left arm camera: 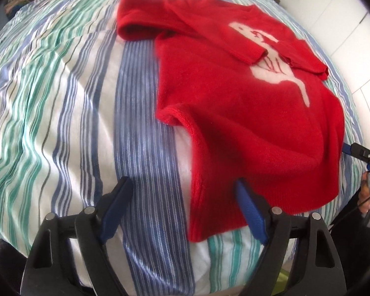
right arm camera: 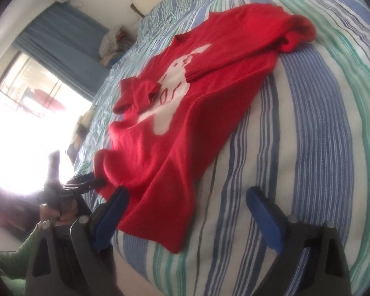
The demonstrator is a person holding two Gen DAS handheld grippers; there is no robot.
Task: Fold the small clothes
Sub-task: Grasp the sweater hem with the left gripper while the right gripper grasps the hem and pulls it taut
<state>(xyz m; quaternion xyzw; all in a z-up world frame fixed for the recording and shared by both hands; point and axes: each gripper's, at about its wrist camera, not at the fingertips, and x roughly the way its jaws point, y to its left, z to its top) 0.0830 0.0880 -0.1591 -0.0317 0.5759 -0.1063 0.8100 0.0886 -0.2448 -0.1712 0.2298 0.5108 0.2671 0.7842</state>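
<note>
A small red sweater (left arm camera: 246,113) with a white animal figure lies flat on the striped bed cover (left arm camera: 74,103), both sleeves folded in over its front. My left gripper (left arm camera: 185,185) is open and empty, hovering over the sweater's near hem corner. In the right wrist view the sweater (right arm camera: 185,113) stretches away from my right gripper (right arm camera: 187,192), which is open and empty above the hem's other end. The left gripper (right arm camera: 86,185) also shows there at the sweater's left hem corner. The right gripper's tip (left arm camera: 352,148) shows at the left wrist view's right edge.
The bed cover (right arm camera: 296,135) fills both views. A pile of folded laundry (right arm camera: 113,42) sits at the bed's far end near a blue curtain (right arm camera: 61,37) and a bright window (right arm camera: 24,103). A white wall lies to the right in the left wrist view.
</note>
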